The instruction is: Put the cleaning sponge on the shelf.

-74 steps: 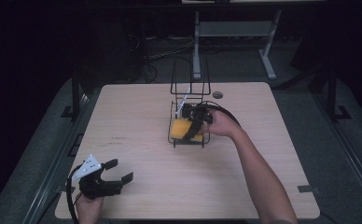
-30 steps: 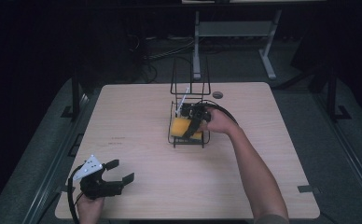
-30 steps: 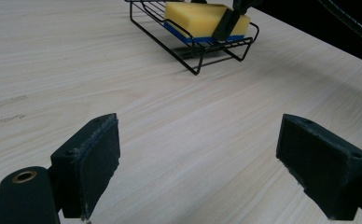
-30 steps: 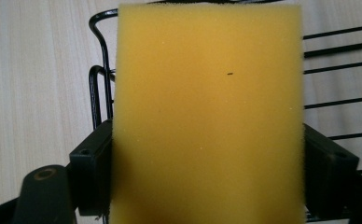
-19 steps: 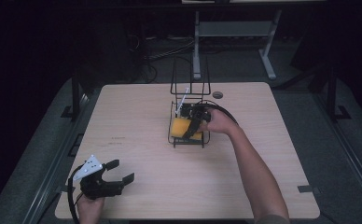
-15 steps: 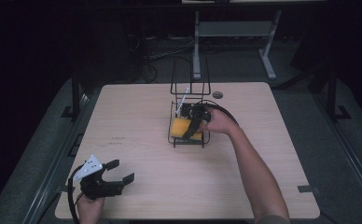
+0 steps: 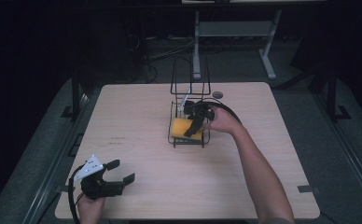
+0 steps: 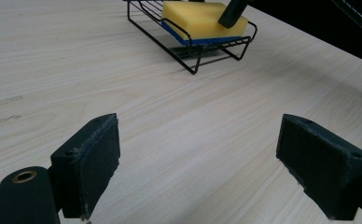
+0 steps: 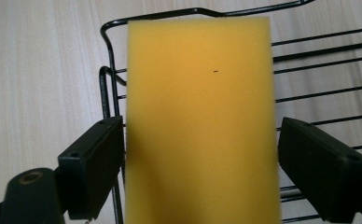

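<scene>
The surface [image 7: 137,140] carries a wire rack [image 7: 188,135], and the sponge [image 9: 200,126] lies flat in the rack's tray, yellow side up, blue side down. The right gripper [image 9: 200,163] sits over it with its jaws spread to either side of the sponge; the near jaw looks touching or just beside one long edge, the other a little apart. To grip well, I judge the jaws should close squarely on the two long edges, low enough to catch the foam but clear of the rack wires. The left gripper [image 8: 207,163] rests near the surface edge, well apart from the rack, jaws spread on nothing.
</scene>
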Demonstrator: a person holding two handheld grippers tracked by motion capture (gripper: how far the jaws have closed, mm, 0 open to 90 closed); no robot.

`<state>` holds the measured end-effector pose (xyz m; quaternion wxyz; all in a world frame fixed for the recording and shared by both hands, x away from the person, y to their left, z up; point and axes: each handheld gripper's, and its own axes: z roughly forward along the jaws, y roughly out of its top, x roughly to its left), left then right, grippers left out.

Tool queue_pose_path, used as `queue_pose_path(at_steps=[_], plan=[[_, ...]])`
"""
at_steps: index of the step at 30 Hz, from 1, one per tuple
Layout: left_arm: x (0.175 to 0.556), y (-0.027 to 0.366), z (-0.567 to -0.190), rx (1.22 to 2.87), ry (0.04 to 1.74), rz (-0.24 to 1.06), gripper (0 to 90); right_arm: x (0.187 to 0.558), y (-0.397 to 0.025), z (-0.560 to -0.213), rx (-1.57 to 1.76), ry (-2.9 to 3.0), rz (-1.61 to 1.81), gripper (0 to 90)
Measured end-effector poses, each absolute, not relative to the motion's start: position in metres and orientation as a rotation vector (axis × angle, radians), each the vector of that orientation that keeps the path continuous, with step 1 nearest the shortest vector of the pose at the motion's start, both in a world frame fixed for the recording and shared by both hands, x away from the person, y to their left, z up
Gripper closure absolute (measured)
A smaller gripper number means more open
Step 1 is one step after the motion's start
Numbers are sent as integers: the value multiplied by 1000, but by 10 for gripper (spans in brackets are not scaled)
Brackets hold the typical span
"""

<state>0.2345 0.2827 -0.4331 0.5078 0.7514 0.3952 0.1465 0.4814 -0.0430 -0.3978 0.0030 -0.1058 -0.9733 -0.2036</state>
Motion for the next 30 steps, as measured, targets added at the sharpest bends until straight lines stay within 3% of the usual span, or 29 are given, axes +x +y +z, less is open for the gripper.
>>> queue_pose_path(at_steps=[30], plan=[[234,280,-433,1822,941,353,129,464,-40,-382,-286,-3057,-703,138]])
